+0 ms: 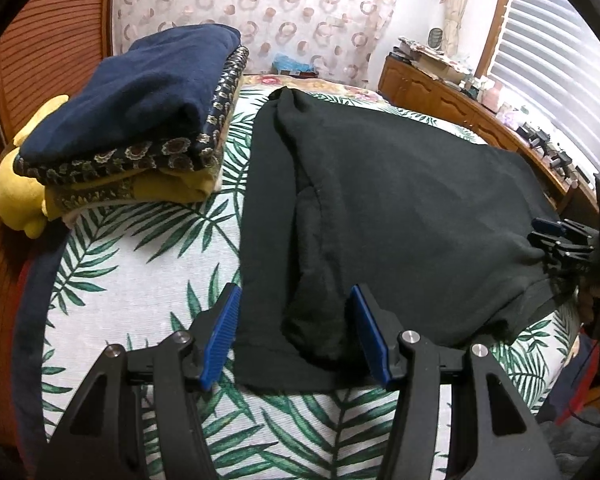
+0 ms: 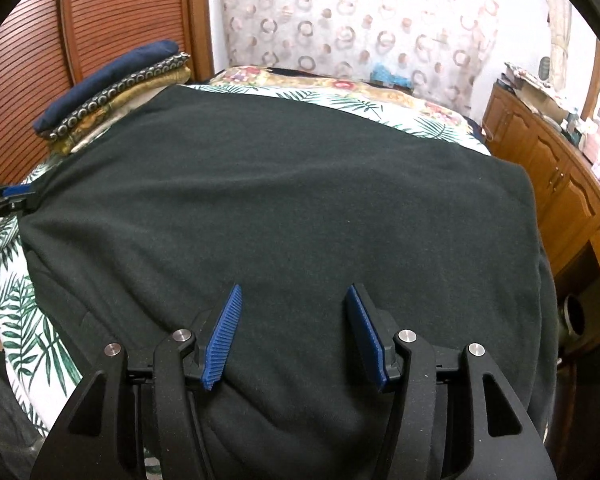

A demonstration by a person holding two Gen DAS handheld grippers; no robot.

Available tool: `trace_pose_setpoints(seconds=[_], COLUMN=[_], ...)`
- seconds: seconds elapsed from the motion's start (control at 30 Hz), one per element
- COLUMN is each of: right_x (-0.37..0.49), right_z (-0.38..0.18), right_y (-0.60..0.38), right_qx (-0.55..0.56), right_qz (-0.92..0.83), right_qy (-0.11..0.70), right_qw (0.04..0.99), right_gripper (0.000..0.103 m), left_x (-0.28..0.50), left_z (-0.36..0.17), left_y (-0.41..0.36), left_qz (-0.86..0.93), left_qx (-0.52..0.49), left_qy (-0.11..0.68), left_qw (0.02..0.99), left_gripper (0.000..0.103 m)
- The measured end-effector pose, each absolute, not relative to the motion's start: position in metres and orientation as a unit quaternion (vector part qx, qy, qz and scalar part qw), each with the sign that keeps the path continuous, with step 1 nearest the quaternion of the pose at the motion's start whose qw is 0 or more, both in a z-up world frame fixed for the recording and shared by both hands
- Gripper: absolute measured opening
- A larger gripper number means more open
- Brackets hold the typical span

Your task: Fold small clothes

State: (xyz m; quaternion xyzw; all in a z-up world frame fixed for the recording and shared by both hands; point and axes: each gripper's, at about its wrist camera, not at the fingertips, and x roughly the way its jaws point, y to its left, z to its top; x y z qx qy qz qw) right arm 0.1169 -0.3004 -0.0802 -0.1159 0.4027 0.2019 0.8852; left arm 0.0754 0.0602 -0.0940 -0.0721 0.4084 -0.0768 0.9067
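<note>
A: Where's the dark garment (image 2: 284, 208)?

B: Spread flat on the bed (image 1: 140, 256), over the palm-leaf cover, reaching the bed's right edge and hanging over the near edge. In the left cam a thick fold runs along its left side, down toward the near edge.

A: Left gripper (image 1: 294, 334)?

B: Jaws abt halfway apart, blue pads either side of that fold at the near edge. Pads not pressing the cloth, so nothing gripped.

A: Right gripper (image 2: 293, 334)?

B: Same, roughly half open, low over the garment's near part w/ cloth below and between the pads. Not pinching it as far as I can tell. Left cam shows it at the garment's right corner.

A: Anything else on the bed?

B: Stack of folded clothes (image 1: 148, 120) at the far left corner, navy piece on top, flower-print and mustard ones under it. Well apart from the garment's near end. Wooden cabinet (image 2: 548, 184) along the right side of the room.
</note>
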Motion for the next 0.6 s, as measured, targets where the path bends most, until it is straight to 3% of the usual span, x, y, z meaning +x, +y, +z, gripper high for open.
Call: trace_pose_setpoints(seconds=[0.33, 0.6], right_x=[0.1187, 0.1186], right_z=[-0.0794, -0.0796], right_y=[-0.3025, -0.3028], right_qx=[-0.112, -0.112], right_qz=[0.202, 0.202], right_qy=[0.403, 0.403], right_qw=[0.886, 0.886], right_gripper=[0.056, 0.056], left_x=[0.0799, 0.078], left_z=[-0.0941, -0.0938], left_y=[0.0567, 0.0554], left_qz=[-0.072, -0.091], left_qx=[-0.068, -0.063], left_qy=[0.405, 0.396], left_qw=[0.909, 0.911], left_gripper=[0.055, 0.025])
